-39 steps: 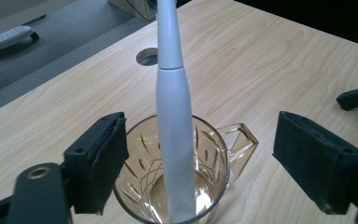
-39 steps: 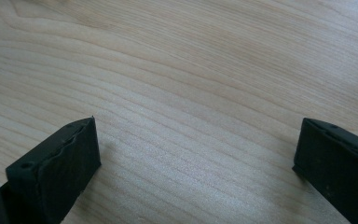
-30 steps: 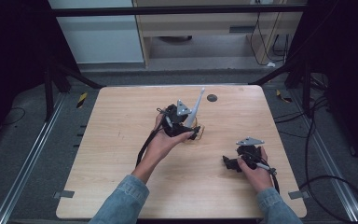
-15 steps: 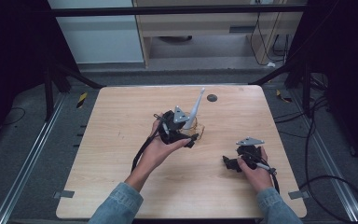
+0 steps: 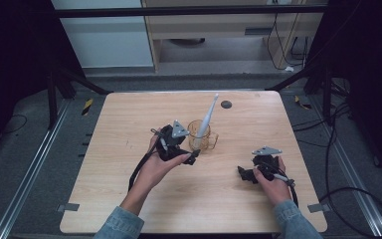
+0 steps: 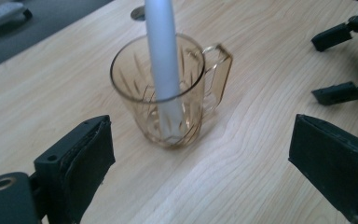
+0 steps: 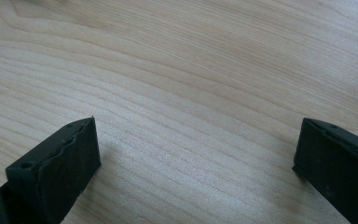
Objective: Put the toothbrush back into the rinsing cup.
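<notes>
Left gripper (image 5: 191,158) sat just beside the amber cut-glass mug (image 5: 202,135), jaws wide and nothing between them; they had just been opening further. In the left gripper view the mug (image 6: 168,100) stood upright ahead of the two black pads (image 6: 86,161), clear of both, handle (image 6: 218,70) turned away to the far right. Long pale grey tapered plastic stick (image 5: 206,119) stood in the mug, leaning on the rim, tip poking well above it. Mug was near the middle of the light wooden table (image 5: 129,124), small dark round disc (image 5: 226,104) further back.

Right gripper (image 5: 246,174) rested on the table well apart to the right, jaws spread wide over bare wood (image 7: 191,93), holding nothing.

Handling guess: glass mug likely rigid, fairly heavy for its size, slick, breakable if knocked over. Best hold probably across the body low down, or on the handle. Stick looked light and stiff, loose in the mug, would tip or rattle if the mug was jolted; grab mid-shaft above the rim.
</notes>
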